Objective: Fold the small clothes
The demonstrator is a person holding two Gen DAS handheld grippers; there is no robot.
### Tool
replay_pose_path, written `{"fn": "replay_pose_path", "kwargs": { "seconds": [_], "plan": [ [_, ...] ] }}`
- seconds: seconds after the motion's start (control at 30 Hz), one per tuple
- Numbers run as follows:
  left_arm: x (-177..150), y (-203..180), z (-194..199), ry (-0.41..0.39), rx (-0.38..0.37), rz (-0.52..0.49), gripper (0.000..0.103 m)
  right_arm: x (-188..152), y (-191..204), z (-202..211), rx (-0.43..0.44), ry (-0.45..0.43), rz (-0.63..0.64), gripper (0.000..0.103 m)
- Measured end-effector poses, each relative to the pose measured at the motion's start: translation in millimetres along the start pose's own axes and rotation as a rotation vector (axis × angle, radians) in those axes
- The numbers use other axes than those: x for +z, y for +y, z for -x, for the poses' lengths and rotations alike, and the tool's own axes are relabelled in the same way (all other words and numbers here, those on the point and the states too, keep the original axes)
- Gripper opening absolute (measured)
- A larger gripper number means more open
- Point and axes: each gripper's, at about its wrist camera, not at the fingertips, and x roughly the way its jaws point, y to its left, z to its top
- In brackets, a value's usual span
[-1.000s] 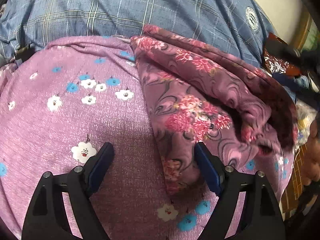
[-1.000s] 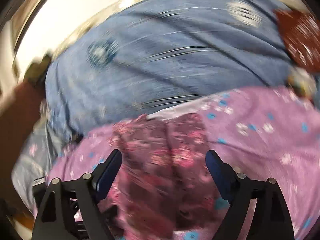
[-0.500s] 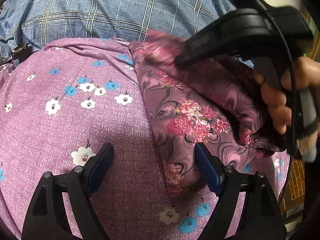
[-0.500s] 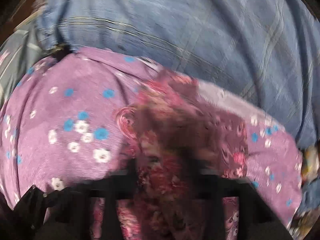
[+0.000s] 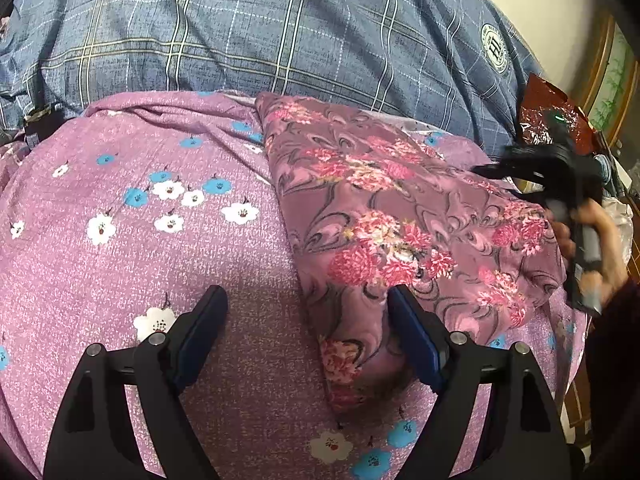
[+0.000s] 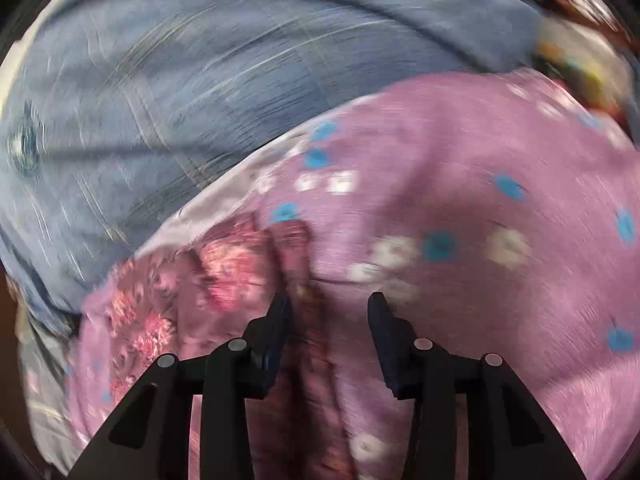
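Since the previous frame, the right gripper (image 5: 500,170) has withdrawn from over the garment (image 5: 400,216) to that cloth's far right edge, seen from the left wrist camera with the hand (image 5: 600,240) on its handle; the rumpled upper layer now lies flat. Left gripper (image 5: 308,324): unchanged position, fingers spread wide, holding nothing. Its left finger (image 5: 204,320) rests over the sheet (image 5: 120,272), a purple cloth printed with white and blue flowers. Its right finger (image 5: 412,328) sits at the garment's near corner; whether it touches the cloth cannot be told. The garment, mauve with pink flowers, lies folded on the sheet, ahead and right of the left gripper. Beyond both, a blue plaid blanket (image 5: 280,32) covers the surface. Right gripper (image 6: 328,312) in its own view: fingers partly spread with a clear gap between them, nothing pinched. This view is motion-blurred. The garment (image 6: 216,280) lies ahead-left of this tool, reaching under its left finger (image 6: 276,320); the sheet (image 6: 480,184) fills the area ahead-right, and the blanket (image 6: 200,80) lies beyond.
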Motion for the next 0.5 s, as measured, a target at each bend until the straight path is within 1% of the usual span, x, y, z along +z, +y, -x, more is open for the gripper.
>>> {"fn": "replay_pose_path", "kwargs": {
  "seconds": [0.03,0.13,0.2,0.23,0.27,0.33,0.37,0.4,0.47,0.5],
  "plan": [
    [1.3,-0.2,0.1,-0.006,0.002,-0.005,0.083,-3.4,-1.9,10.2,0.014,-0.018,0.012,0.043],
    [2.1,-3.5,3.4,-0.027,0.003,-0.026,0.083,-20.8,12.5,54.2,0.012,-0.107,0.152,0.043],
    [0.9,-7.0,7.1,-0.037,-0.007,-0.042,0.083,-36.9,28.0,83.0,0.054,-0.146,0.222,0.043],
    [-0.1,-8.8,8.2,-0.039,-0.008,-0.051,0.083,-43.8,33.3,90.6,0.071,-0.153,0.244,0.043],
    [-0.7,-10.2,7.9,-0.037,-0.003,-0.061,0.083,-50.9,41.2,96.0,0.083,-0.155,0.265,0.040],
    [-2.2,-11.8,4.8,-0.023,0.009,-0.078,0.083,-73.1,54.5,102.1,0.101,-0.134,0.327,0.039],
    [-3.4,-12.0,0.8,-0.001,0.021,-0.089,0.083,-86.5,62.0,99.4,0.100,-0.119,0.362,0.039],
    [-4.7,-11.7,-2.7,0.019,0.028,-0.094,0.083,-91.0,64.8,94.5,0.091,-0.107,0.380,0.039],
    [-5.9,-7.1,-6.0,0.040,0.010,-0.073,0.084,-109.5,66.1,73.3,0.015,-0.061,0.409,0.036],
    [-6.1,-5.4,-6.4,0.048,-0.001,-0.065,0.084,-116.7,62.0,53.3,-0.069,-0.022,0.404,0.035]
  ]
}}
